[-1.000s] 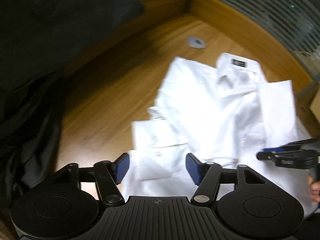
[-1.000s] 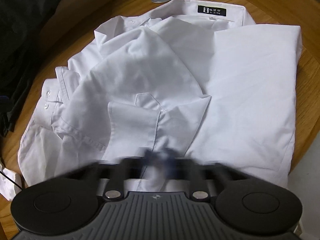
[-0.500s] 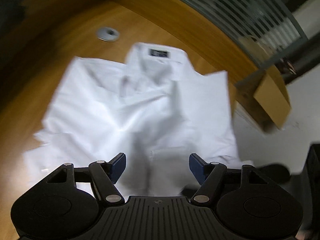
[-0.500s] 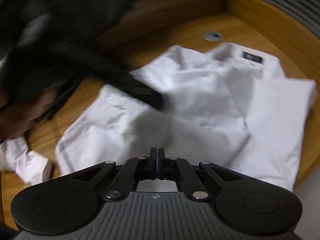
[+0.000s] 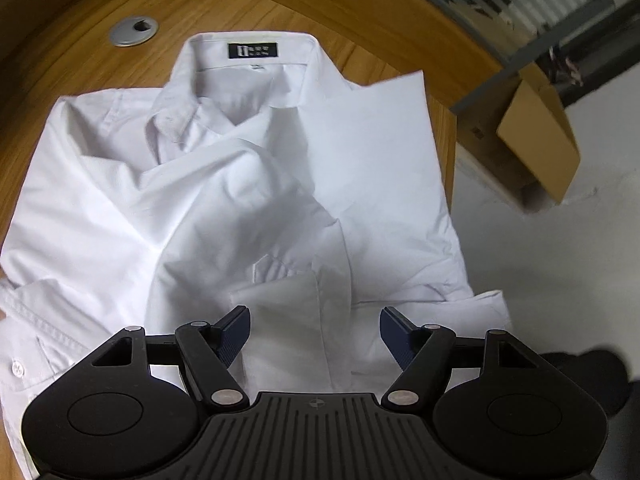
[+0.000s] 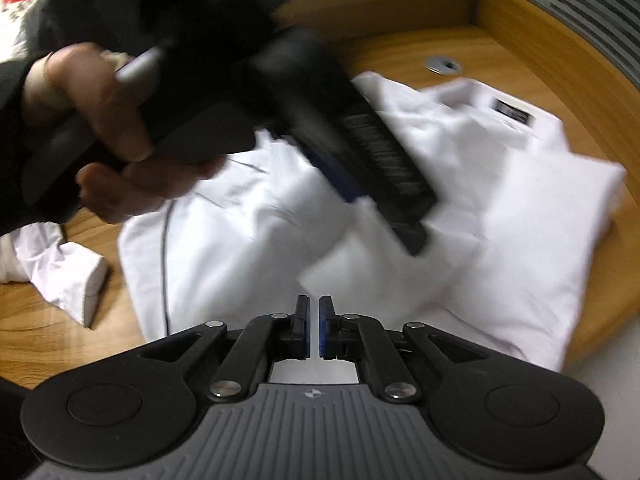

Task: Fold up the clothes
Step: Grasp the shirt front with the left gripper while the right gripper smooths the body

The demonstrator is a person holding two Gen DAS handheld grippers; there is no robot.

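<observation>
On the curved, wood-grain tabletop [image 5: 360,12] lay the white long-sleeved cotton dress shirt [image 5: 224,200], front up, collar w/ a black woven label at the far end, sides folded in toward the middle and rumpled; its right edge hung just past the table's rim. In the right wrist view one white cuffed sleeve [image 6: 76,280] trailed off to the shirt's left side on bare wood. A brown cardboard box [image 5: 540,140] sat on the floor beyond the table's right edge. A round grey metal cable grommet [image 5: 134,31] sat in the tabletop just beyond the collar. Your left gripper [image 5: 315,330] hung over the shirt's near hem, jaws wide apart, nothing between the blue pads, cloth only beneath. Your left hand [image 6: 104,128] wrapped its black handle, blurred. Your right gripper [image 6: 314,332] hovered above the shirt's near edge; jaws had just been opening, a thin gap btw the pads, nothing held.
</observation>
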